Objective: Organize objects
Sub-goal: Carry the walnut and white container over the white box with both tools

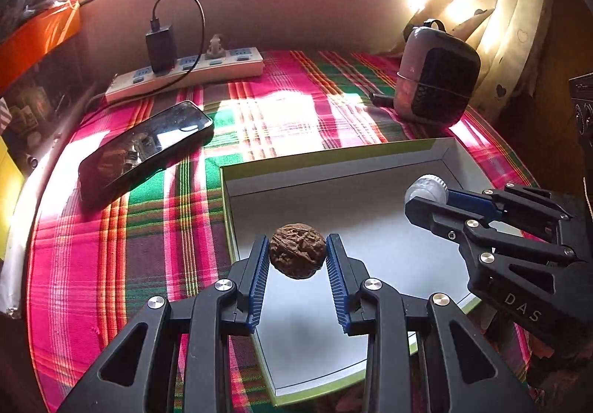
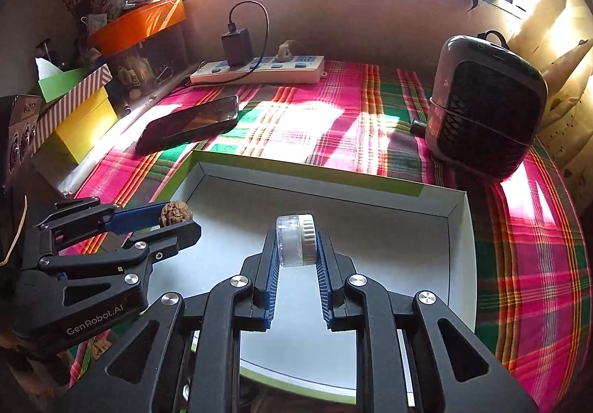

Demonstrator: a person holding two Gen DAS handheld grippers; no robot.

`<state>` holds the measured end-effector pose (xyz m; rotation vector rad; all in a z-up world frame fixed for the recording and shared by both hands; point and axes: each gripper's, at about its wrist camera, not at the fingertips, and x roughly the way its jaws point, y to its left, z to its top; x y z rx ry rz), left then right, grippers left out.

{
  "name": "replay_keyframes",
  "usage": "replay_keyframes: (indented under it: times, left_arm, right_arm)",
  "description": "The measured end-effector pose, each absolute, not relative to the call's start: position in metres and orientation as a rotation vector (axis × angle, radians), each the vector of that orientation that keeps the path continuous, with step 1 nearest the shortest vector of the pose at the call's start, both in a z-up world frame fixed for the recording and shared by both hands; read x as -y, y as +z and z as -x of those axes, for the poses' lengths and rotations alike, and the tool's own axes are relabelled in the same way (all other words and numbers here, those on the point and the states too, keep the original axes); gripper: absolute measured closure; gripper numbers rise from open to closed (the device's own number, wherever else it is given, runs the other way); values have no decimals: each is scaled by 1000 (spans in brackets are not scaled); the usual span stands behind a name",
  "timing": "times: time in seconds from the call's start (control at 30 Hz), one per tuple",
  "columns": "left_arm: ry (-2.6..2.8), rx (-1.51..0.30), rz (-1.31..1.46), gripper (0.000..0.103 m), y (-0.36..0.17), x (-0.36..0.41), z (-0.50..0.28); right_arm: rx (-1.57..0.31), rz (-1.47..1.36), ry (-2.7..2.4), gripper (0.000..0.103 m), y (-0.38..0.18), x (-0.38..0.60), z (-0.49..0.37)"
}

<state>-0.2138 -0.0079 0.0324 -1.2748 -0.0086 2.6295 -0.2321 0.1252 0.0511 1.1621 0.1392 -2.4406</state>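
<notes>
My left gripper (image 1: 297,250) is shut on a brown wrinkled walnut (image 1: 297,255), held above the left part of a shallow white box with a green rim (image 1: 333,157). In the right wrist view the same walnut (image 2: 175,213) shows at the left gripper's tips over the box's left corner. My right gripper (image 2: 296,246) is shut on a small clear jar with a white ribbed lid (image 2: 296,240), hanging over the middle of the box (image 2: 459,227). From the left wrist view the jar (image 1: 426,189) sits at the right gripper's tips above the box's right side.
A plaid pink and green cloth (image 1: 111,227) covers the table. A black phone (image 1: 144,146) lies left of the box. A white power strip with a black charger (image 1: 185,70) runs along the back wall. A dark rounded heater (image 1: 437,79) stands at the back right. Boxes (image 2: 81,124) crowd the left edge.
</notes>
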Motion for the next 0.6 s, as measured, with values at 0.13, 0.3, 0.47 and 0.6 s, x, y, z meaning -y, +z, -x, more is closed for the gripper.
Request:
replay_keyframes:
  times: [0.13,0.3,0.47,0.6]
  left_arm:
    - [2618,5,1294,74,28,5,226]
    - [2622,-42,1291,74,26,0,233]
    - [2629,-88,1296,74,25,-3,238]
    - [2630,-118,1294,74,22,-7,239]
  right_arm:
    - [-145,-1191,-2434,83,44,-122,242]
    - [-171,-1216,-2445,83,39,-122,252]
    - [-169,-1222,-2450,83,36,-124,257]
    - [-171,-1236,-2451,83,33,-123,259]
